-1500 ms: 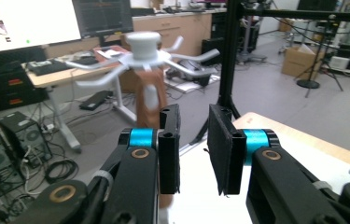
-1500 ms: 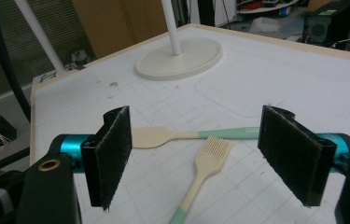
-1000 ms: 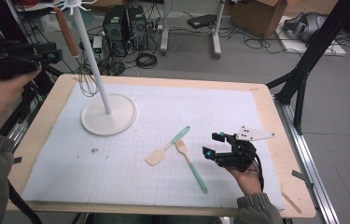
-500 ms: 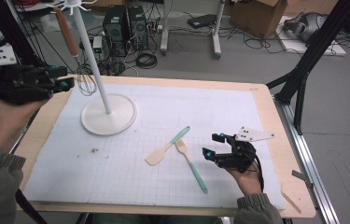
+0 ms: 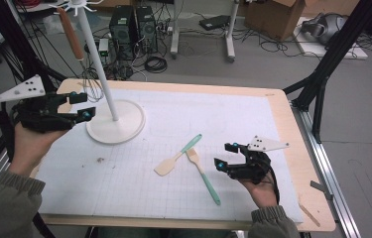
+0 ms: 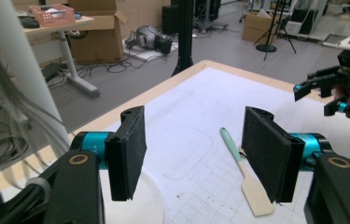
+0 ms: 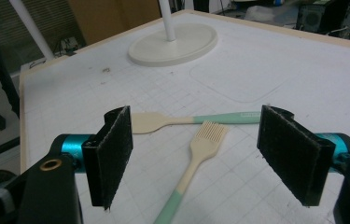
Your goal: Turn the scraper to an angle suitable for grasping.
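Spatula and brush lie crossed on the counter right of the stand; the left gripper, empty, has just spread beside the stand, suggesting a finished hanging, while the right gripper waits spread near the brush.

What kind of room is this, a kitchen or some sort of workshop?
Most likely a lab or workshop, not a kitchen: computer towers and loose cables sit on the bare floor, cardboard boxes are stacked behind, and the table carries a gridded mat.
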Available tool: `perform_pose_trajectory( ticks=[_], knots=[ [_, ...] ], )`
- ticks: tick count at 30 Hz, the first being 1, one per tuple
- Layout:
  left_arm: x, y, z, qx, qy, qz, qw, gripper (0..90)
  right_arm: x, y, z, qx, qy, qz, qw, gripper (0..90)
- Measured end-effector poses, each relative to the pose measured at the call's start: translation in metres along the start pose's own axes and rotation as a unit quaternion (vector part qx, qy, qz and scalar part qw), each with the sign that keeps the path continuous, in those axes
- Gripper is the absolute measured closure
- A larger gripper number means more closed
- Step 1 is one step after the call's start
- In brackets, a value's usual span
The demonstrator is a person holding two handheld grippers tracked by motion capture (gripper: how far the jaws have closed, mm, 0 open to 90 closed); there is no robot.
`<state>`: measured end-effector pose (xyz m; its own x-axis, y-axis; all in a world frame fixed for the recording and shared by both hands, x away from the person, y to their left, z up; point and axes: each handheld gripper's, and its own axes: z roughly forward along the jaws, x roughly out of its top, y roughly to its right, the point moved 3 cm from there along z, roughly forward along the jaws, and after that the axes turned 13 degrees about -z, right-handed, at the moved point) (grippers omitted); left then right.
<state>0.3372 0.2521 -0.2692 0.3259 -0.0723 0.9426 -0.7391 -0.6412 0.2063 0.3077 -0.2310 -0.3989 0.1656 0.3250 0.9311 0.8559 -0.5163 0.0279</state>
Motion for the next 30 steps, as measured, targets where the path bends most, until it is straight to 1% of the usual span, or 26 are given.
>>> perform_pose_trajectory(
  ticks=[1,3,7,8,15,21,22,27,28,30],
  knots=[
    [-0.002,0.001,0.001,-0.001,0.000,-0.002,1.0000,37.8,0.000,-0.001,0.001,0.000,-0.001,-0.002,1.0000,26.5],
    [-0.007,0.003,0.003,0.004,0.000,0.000,1.0000,35.0,-0.001,-0.002,0.002,-0.002,-0.005,-0.005,1.0000,26.9],
    [-0.017,0.009,0.006,0.012,-0.001,0.007,0.9999,30.9,-0.002,-0.005,0.003,0.000,-0.014,-0.007,0.9999,28.4],
    [-0.019,0.010,0.007,0.012,-0.001,0.004,0.9999,30.2,-0.002,-0.006,0.003,-0.003,-0.016,-0.009,0.9998,28.9],
    [-0.042,0.017,0.013,0.016,-0.007,0.001,0.9999,28.4,-0.004,-0.009,0.005,-0.001,-0.022,-0.009,0.9997,36.0],
    [-0.060,0.023,0.024,0.011,-0.016,0.000,0.9998,28.5,-0.006,-0.010,0.007,-0.001,-0.030,-0.009,0.9995,38.1],
    [-0.064,0.023,0.026,0.008,-0.017,-0.002,0.9998,28.5,-0.006,-0.010,0.007,-0.002,-0.029,-0.008,0.9995,38.2],
    [-0.076,0.026,0.034,0.004,-0.022,-0.002,0.9998,28.5,-0.008,-0.010,0.008,0.000,-0.033,-0.005,0.9995,39.2],
    [-0.077,0.026,0.035,0.003,-0.026,0.000,0.9997,28.5,-0.009,-0.010,0.009,-0.002,-0.032,-0.009,0.9994,39.9],
    [-0.080,0.026,0.038,0.000,-0.029,0.002,0.9996,28.2,-0.009,-0.010,0.009,0.000,-0.035,-0.004,0.9994,40.7]
  ],
)
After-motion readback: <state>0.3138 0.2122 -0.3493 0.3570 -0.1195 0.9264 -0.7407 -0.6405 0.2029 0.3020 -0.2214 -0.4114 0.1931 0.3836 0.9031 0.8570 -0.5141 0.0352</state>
